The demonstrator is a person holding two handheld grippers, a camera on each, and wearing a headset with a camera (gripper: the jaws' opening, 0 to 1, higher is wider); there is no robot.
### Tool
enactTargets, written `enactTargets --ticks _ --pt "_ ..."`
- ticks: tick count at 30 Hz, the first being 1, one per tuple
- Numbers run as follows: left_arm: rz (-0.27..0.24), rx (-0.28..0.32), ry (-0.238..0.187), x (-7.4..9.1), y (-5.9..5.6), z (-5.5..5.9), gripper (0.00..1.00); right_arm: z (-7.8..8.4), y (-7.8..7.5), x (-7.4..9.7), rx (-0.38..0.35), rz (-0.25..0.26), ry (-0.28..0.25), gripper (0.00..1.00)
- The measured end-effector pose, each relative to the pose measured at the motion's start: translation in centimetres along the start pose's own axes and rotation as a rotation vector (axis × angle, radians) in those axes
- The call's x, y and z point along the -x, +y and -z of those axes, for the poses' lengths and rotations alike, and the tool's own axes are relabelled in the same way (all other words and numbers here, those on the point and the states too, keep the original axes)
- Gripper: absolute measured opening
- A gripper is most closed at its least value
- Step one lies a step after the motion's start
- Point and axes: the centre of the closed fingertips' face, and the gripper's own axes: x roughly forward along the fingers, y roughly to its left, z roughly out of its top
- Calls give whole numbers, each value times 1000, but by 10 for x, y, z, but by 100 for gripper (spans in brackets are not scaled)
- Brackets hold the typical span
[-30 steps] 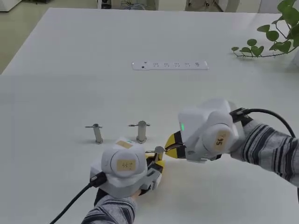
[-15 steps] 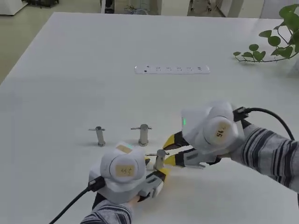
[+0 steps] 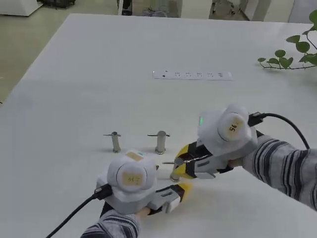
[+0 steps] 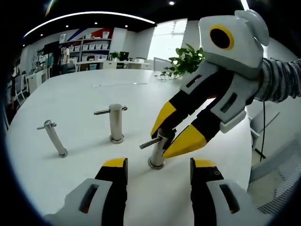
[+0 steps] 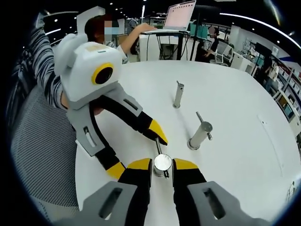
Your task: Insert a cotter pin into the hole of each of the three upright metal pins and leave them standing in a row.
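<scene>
Three upright metal pins stand on the white table [image 3: 74,89], each with a cotter pin through its top. The left pin [image 3: 115,142] and middle pin [image 3: 161,142] stand free at the back. The nearest pin [image 3: 175,169] stands in front of them to the right. My right gripper [image 3: 184,159] is shut on its top, seen close in the right gripper view [image 5: 162,162], where the cotter pin [image 5: 157,145] sticks out ahead. My left gripper [image 4: 158,165] is open, its jaws apart on either side of that pin's base [image 4: 156,162] without touching it.
A white power strip [image 3: 192,75] lies farther back on the table. A green plant [image 3: 292,54] trails in at the far right. Black cables run from both grippers. A person works at a laptop [image 5: 178,16] beyond the table.
My right gripper, open half a second ago, has shut on the nearest pin's top. My left gripper has let go of that pin and drawn back a little. The head camera has shifted.
</scene>
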Motion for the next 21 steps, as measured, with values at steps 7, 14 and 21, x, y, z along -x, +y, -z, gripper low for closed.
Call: enactTargets --ticks 7,14,21 --pt "6 25 -14 7 2 -3 60 0 0 -3 -35 -10 -13 9" --pt "7 50 -48 14 5 -14 64 0 1 -1 -43 -23 -13 9" --pt "-12 41 -53 25 12 -17 66 5 -9 5 -40 -14 13 9"
